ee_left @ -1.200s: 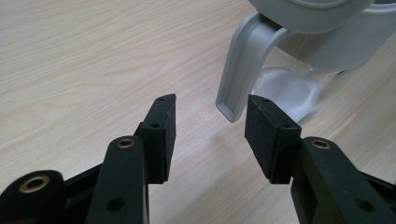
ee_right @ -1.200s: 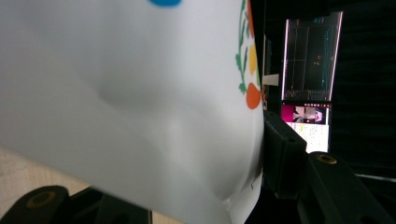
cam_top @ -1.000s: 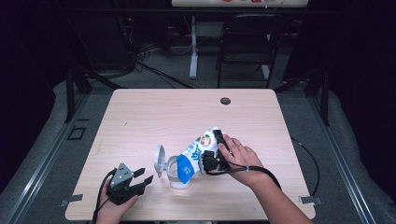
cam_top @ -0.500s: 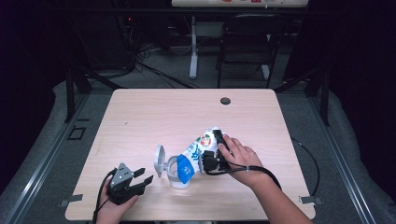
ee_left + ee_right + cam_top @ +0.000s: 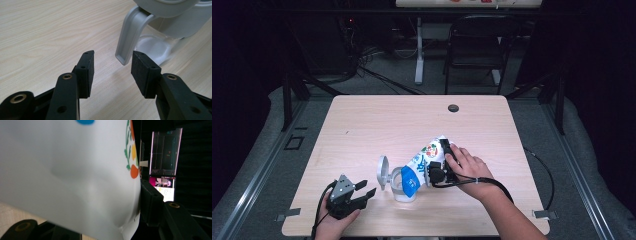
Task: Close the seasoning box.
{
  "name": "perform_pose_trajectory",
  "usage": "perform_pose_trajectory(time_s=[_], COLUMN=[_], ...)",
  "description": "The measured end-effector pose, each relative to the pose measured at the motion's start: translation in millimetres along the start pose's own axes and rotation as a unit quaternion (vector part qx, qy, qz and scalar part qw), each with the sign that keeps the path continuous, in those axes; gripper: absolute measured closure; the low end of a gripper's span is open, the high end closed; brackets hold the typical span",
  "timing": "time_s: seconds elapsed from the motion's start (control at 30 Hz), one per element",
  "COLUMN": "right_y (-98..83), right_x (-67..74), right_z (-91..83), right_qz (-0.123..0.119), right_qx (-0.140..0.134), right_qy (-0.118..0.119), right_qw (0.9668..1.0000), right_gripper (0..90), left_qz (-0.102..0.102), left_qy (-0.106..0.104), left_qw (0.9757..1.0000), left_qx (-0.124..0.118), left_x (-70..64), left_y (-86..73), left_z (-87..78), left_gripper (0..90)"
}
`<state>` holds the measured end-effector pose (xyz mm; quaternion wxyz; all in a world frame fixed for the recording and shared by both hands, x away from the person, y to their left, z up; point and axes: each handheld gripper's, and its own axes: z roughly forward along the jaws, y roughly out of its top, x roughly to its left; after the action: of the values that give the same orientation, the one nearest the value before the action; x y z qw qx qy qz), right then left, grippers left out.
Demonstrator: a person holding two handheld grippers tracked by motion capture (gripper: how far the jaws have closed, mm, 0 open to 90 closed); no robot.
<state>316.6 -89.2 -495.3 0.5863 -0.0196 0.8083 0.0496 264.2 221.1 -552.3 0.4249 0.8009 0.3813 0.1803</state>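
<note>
A white carton (image 5: 428,157) printed with blue and fruit pictures is tipped left and down, its blue end over a clear jug (image 5: 403,189) with a grey lid (image 5: 383,172) flipped up. My right gripper (image 5: 439,161) is shut on the carton; in the right gripper view its white side (image 5: 70,175) bulges between the jaws. At the table's front left my left gripper (image 5: 364,188) stands open with nothing between its pads. In the left gripper view its fingertips (image 5: 87,65) sit just short of the jug's grey handle (image 5: 130,37).
The light wooden table (image 5: 377,125) has a dark round grommet (image 5: 453,108) near its far edge. Black cables trail from both grippers off the front. A chair (image 5: 474,45) and a white stand (image 5: 419,55) are behind the table.
</note>
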Motion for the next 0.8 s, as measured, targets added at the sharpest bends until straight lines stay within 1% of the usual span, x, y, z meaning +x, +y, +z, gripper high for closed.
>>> perform_pose_trajectory(time_s=[0.2, 0.27, 0.3, 0.4, 0.6, 0.63, 0.67, 0.8], right_y=[0.3, 0.3, 0.3, 0.3, 0.3, 0.0, 0.3, 0.0], right_x=[-0.4, -0.5, -0.5, -0.6, -0.7, -0.6, -0.8, -0.6], right_z=[-0.3, -0.3, -0.3, -0.1, -0.2, 0.2, -0.3, 0.1], right_qz=[0.001, 0.001, 0.001, 0.002, 0.001, 0.003, 0.001, 0.002], right_qx=[0.002, 0.001, 0.001, 0.001, 0.001, -0.002, 0.001, -0.003], right_qy=[0.002, 0.002, 0.002, 0.003, 0.003, 0.003, 0.003, 0.002], right_qw=[1.0, 1.0, 1.0, 1.0, 1.0, 1.0, 1.0, 1.0], right_gripper=[53.0, 53.1, 53.1, 53.2, 53.3, 53.3, 53.4, 53.4], left_qz=[-0.002, 0.0, -0.003, 0.0, -0.002, -0.001, 0.0, 0.0], left_qy=[0.0, 0.0, -0.001, 0.0, 0.0, 0.0, 0.0, 0.0], left_qw=[1.0, 1.0, 1.0, 1.0, 1.0, 1.0, 1.0, 1.0], left_qx=[0.0, 0.001, 0.0, 0.001, 0.0, 0.0, 0.0, 0.0], left_x=[-0.2, 0.0, -0.2, 0.1, -0.1, 0.0, 0.1, 0.1], left_y=[-0.1, -0.1, -0.2, 0.0, -0.1, -0.2, -0.1, 0.0], left_z=[0.1, 0.2, 0.3, 0.1, 0.0, 0.2, 0.1, 0.1], left_gripper=[53.9, 53.9, 53.9, 53.9, 53.9, 53.9, 53.9, 53.9])
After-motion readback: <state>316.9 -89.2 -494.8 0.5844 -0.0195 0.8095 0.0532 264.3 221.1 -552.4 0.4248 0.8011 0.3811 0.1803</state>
